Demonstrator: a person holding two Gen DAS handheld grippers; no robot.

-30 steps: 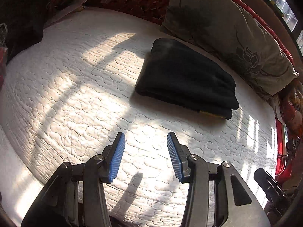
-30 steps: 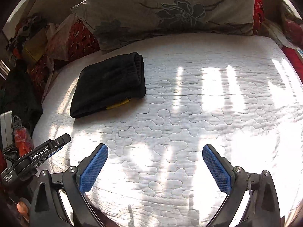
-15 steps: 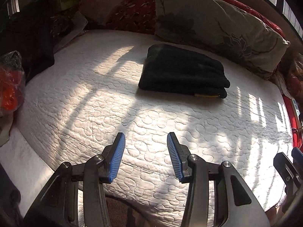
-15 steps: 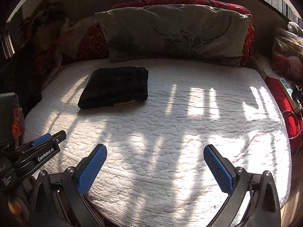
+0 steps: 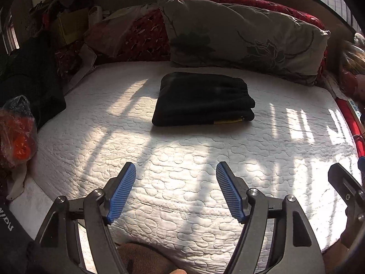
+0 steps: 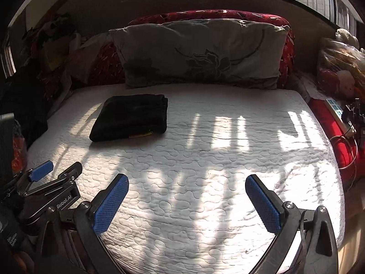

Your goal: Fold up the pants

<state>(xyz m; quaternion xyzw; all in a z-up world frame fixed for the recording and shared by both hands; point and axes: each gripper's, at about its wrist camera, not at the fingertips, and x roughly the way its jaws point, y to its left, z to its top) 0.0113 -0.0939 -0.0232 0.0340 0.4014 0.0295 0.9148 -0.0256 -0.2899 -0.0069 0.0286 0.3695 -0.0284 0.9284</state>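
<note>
Left gripper opening, right gripper spread wide, both empty.

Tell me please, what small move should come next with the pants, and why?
Probably none on the pants: keep both tongs clear. The black pants already lie as a compact folded stack on the white mattress, in front of the pillow. The left tongs are opening with nothing between them; the right tongs are open and empty, both well short of the stack.

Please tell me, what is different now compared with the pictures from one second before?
Both tools drew back from the folded black pants, which now look farther away. The left tool is opening its jaws wider, with nothing between them. The right tool stays open and empty. The pants stayed folded on the white mattress, near the pillow.
</note>
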